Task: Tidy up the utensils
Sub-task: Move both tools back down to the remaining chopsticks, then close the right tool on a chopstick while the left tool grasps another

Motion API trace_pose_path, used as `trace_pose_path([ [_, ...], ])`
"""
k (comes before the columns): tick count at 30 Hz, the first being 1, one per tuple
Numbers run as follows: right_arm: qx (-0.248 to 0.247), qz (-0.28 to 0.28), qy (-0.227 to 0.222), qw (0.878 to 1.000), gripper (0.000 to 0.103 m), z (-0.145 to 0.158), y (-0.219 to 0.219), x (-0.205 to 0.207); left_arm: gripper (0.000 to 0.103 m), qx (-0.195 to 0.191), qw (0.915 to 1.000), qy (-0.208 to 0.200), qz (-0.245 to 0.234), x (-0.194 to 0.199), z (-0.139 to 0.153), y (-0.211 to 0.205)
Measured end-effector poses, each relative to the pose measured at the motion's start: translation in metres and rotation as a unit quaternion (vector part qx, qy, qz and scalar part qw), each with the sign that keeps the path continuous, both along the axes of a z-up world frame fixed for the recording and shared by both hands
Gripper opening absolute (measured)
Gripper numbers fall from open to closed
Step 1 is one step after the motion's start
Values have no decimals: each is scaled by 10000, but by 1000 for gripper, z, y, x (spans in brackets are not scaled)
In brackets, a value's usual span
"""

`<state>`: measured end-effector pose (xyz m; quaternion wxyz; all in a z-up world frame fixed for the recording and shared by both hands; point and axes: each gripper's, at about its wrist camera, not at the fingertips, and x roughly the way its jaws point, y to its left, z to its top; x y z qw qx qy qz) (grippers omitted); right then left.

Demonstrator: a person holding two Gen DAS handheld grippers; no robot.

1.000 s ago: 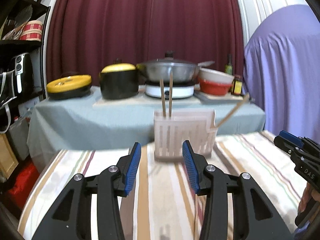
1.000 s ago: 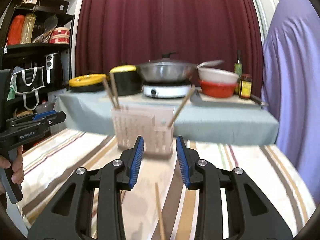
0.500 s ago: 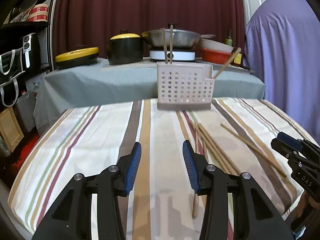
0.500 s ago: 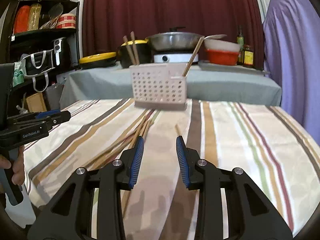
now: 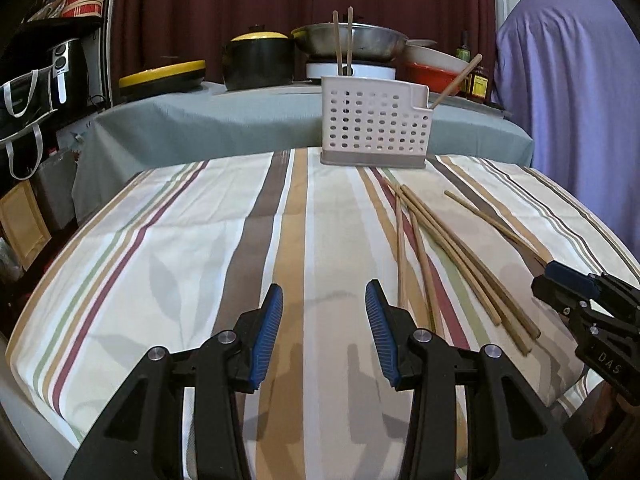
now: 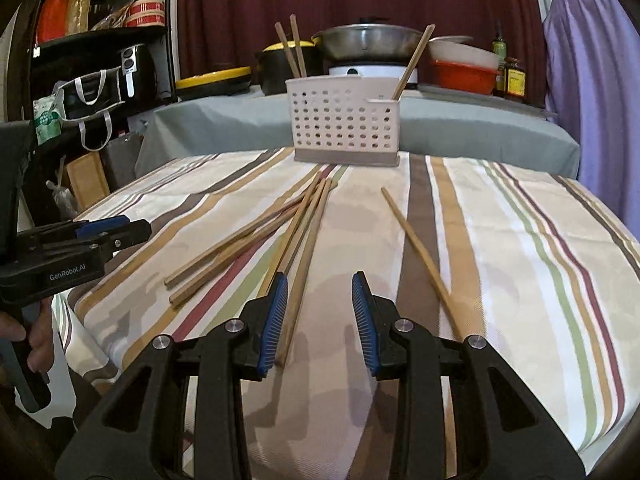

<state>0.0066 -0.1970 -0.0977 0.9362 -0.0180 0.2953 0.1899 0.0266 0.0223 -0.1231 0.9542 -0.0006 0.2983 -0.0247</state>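
Chopsticks (image 6: 304, 236) under right hand-held gripper (image 6: 320, 312); left view doesn't show.

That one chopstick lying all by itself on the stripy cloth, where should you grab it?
Probably near the middle of the lone chopstick, coming straight down with the right gripper, fingers either side of its thin width. It lies flat, apart from the other chopsticks, so nothing crowds it.

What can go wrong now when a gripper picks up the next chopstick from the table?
The loose chopsticks overlap in a fan, so the right gripper may pinch two together or scatter the others. The holder looks light; a tilted insertion might tip it, spilling the three it contains.
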Motion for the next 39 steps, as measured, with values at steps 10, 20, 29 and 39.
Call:
trace_pose_path([
  [10, -254, 152, 325, 9990, 20, -17, 10, 1, 43, -28, 10000, 61, -41, -3, -5, -3],
  [20, -158, -7, 337, 9993, 7, -16, -5, 4, 43, -43, 9993, 200, -317, 0, -17, -18],
  [29, -134, -161, 296, 9993, 7, -15, -16, 8, 38, -24, 9981, 285, -554, 6, -25, -30],
  [39, -107, -227, 316, 9992, 23, -17, -22, 8, 7, 4, 9968, 217, -768, 5, -25, -38],
])
